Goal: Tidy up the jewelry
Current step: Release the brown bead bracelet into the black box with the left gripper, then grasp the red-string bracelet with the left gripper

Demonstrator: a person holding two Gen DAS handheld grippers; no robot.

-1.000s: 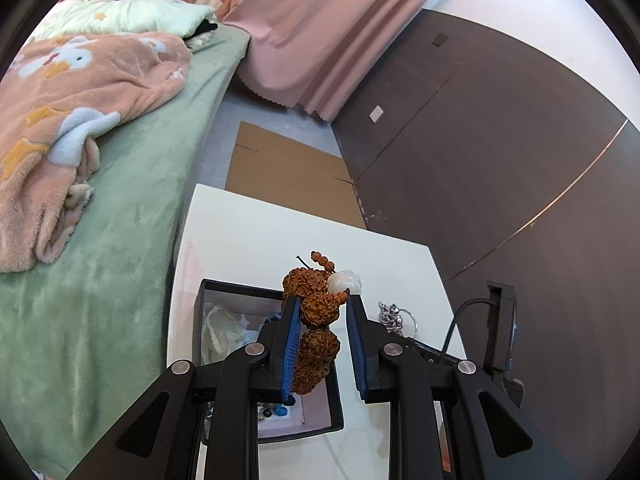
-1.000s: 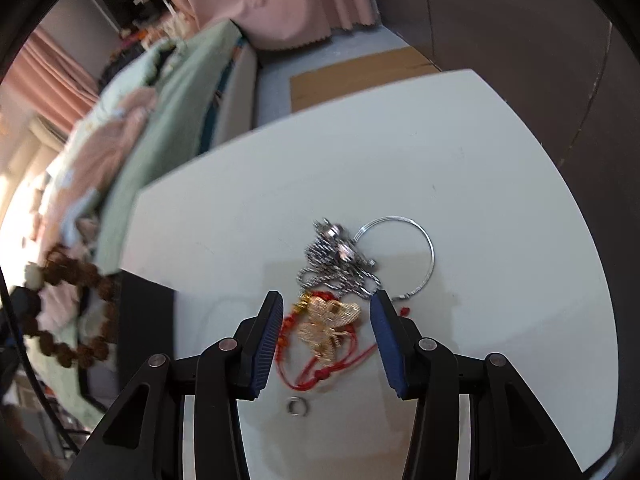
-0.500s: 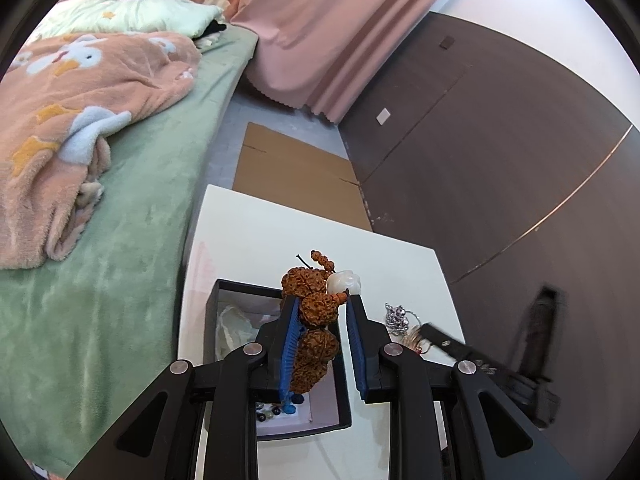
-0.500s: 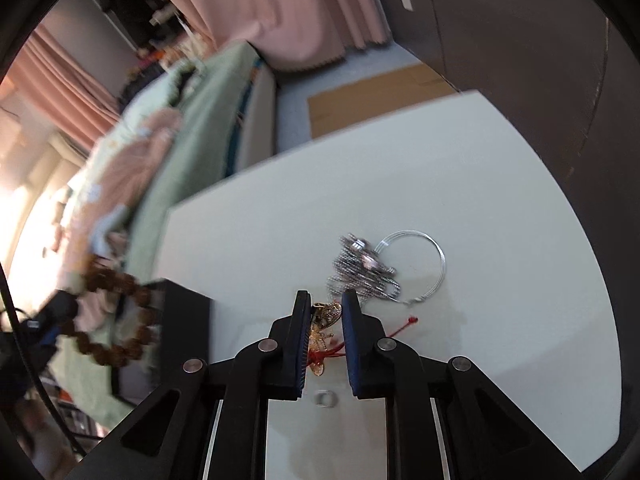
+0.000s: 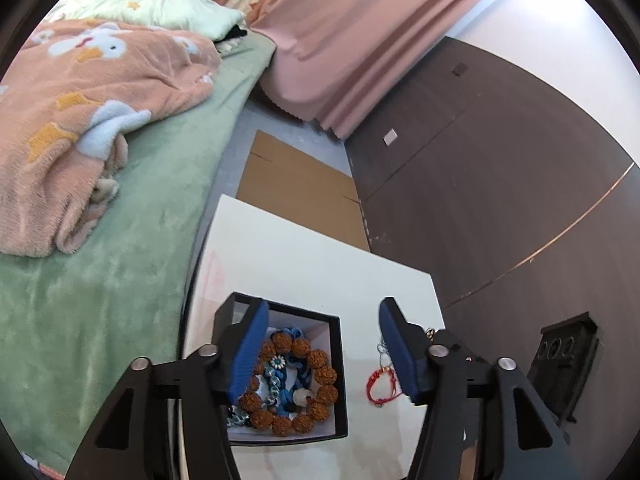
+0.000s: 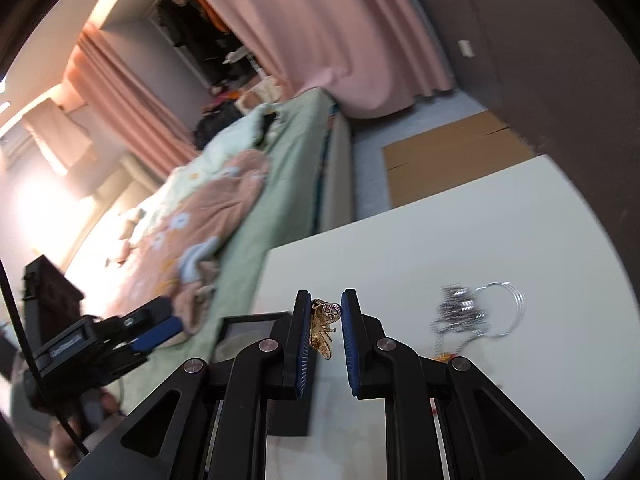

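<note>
My right jaws [image 6: 325,318] pinch the gold charm [image 6: 325,326] by one edge, lifted over the surface [image 6: 460,240]. A thin hold — a jolt could drop it short of the black box [image 5: 336,360]. My left jaws [image 5: 320,344] gape empty above that box, where the brown bead bracelet [image 5: 296,388] lies. The silver chain [image 6: 464,312] and red cord [image 5: 380,386] wait at right — easy to snag.

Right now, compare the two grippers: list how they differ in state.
The left gripper is wide open and empty above the black box, where the brown bead bracelet lies. The right gripper is nearly closed, pinching a gold pendant above the white table. Both have blue pads.
</note>
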